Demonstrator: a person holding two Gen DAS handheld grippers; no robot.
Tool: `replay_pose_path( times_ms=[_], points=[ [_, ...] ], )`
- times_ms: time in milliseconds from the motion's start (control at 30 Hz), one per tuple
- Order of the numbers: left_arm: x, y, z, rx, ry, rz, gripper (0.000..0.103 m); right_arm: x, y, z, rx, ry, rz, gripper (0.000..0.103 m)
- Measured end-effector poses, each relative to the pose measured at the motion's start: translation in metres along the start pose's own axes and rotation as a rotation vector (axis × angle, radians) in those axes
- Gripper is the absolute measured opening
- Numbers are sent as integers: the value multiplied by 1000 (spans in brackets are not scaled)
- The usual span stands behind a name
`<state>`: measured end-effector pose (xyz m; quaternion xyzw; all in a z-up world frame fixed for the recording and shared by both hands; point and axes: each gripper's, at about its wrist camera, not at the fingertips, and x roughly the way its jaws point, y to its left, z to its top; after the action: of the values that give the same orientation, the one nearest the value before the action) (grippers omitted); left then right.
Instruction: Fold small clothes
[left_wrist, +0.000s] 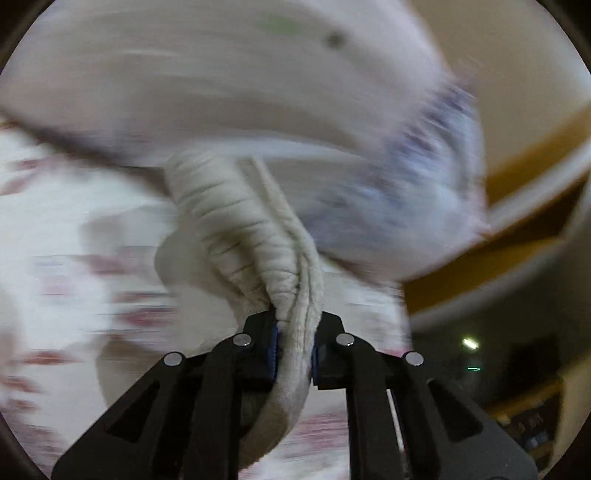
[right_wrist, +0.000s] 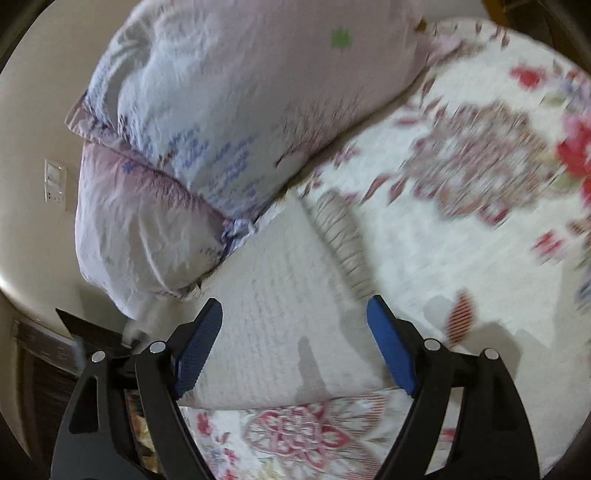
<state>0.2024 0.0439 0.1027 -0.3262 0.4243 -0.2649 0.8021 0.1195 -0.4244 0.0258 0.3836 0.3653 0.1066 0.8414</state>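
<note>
The left gripper (left_wrist: 294, 345) has its 2 fingers pinched on the ribbed hem of a cream knit garment (left_wrist: 236, 221), which rises limp beyond them. It looks soft and light, best held at edges. Only the right wrist view shows the garment (right_wrist: 280, 295) spread on the bed (right_wrist: 480, 258), between the right gripper's (right_wrist: 295, 345) wide fingers, pillows (right_wrist: 221, 110) beyond.

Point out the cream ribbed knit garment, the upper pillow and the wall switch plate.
Cream ribbed knit garment (left_wrist: 236, 218), left wrist view: bunched ribbed band.
Upper pale lilac printed pillow (right_wrist: 236, 92), right wrist view: middle of its face.
White wall switch plate (right_wrist: 55, 184), right wrist view: its centre.
</note>
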Motion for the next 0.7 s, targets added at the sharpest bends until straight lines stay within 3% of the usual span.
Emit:
replay_pose_path(
  times_ms=[67, 133, 233, 267, 300, 367, 467, 567, 700],
  points=[
    [50, -46, -4, -3, 43, -122, 13, -10, -6, 9, 1, -23, -17, 82],
    [113, -77, -12, -55, 122, -210, 22, -12, -12, 20, 7, -33, -24, 82],
    [158, -86, -25, -169, 216, -296, 25, -2, -19, 38, 31, 12, -23, 83],
    [154, -84, -30, -183, 197, -303, 29, 1, -21, 42, 47, 31, -12, 86],
    [141, -81, -30, -139, 159, -268, 39, 4, -24, 45, 64, 50, 1, 94],
    [115, -72, -26, -26, 83, -90, 61, 14, -28, 51, 87, 103, 32, 100],
    [95, -45, -25, 84, 95, 163, 70, 43, -28, 56, 100, 218, 46, 100],
    [104, -27, -37, 103, 181, 276, 76, 73, -24, 51, 93, 317, 25, 100],
    [128, -21, -58, 170, 236, 345, 81, 100, -9, 35, 9, 381, -47, 95]
  ],
)
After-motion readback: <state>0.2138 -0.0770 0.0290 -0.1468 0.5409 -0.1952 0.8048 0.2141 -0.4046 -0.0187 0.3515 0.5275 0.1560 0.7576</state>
